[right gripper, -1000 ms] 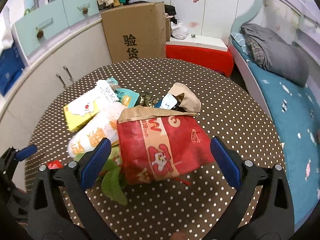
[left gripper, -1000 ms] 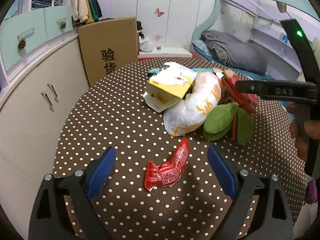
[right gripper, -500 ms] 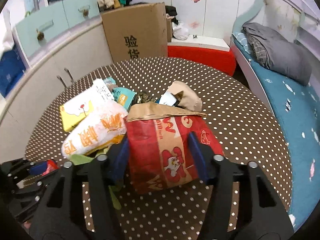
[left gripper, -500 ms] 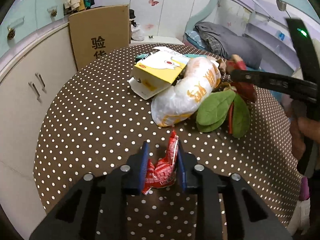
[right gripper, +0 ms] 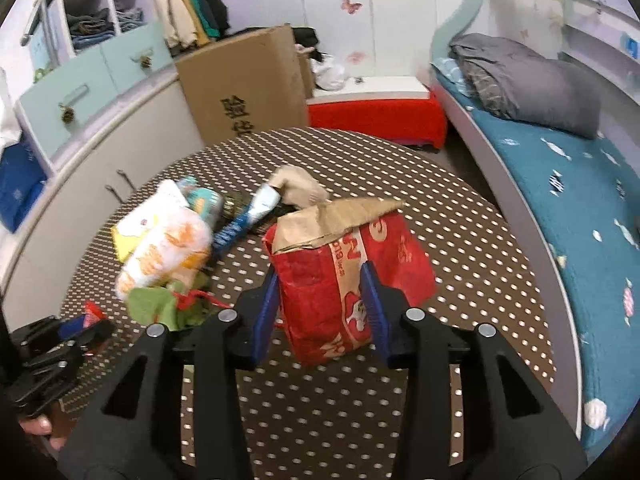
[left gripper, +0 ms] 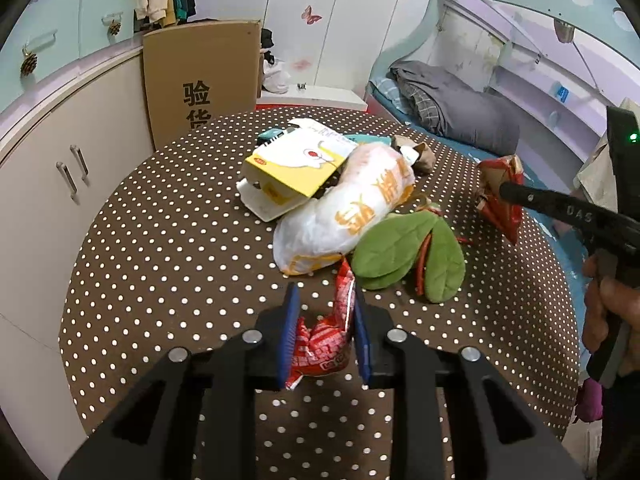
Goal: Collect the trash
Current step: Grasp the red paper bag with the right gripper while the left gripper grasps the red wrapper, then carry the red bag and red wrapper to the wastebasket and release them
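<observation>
Left gripper [left gripper: 326, 334] clamped tight on the red snack wrapper [left gripper: 326, 340] just above the dotted table [left gripper: 160, 248], right gripper [right gripper: 322, 312] closing onto the red paper bag [right gripper: 344, 276], whose thin crumpling side could slip free.

- We see glossy, crinkled foil on the red wrapper [left gripper: 326, 344].
- We see creased brown-and-red paper on the bag [right gripper: 348, 276].
- We see matt spotted cloth over the table [left gripper: 160, 256].

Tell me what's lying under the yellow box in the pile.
The yellow box rests on a white tray or lid and leans against the white and orange bag. A teal packet pokes out behind. Anything deeper beneath is covered.
</observation>
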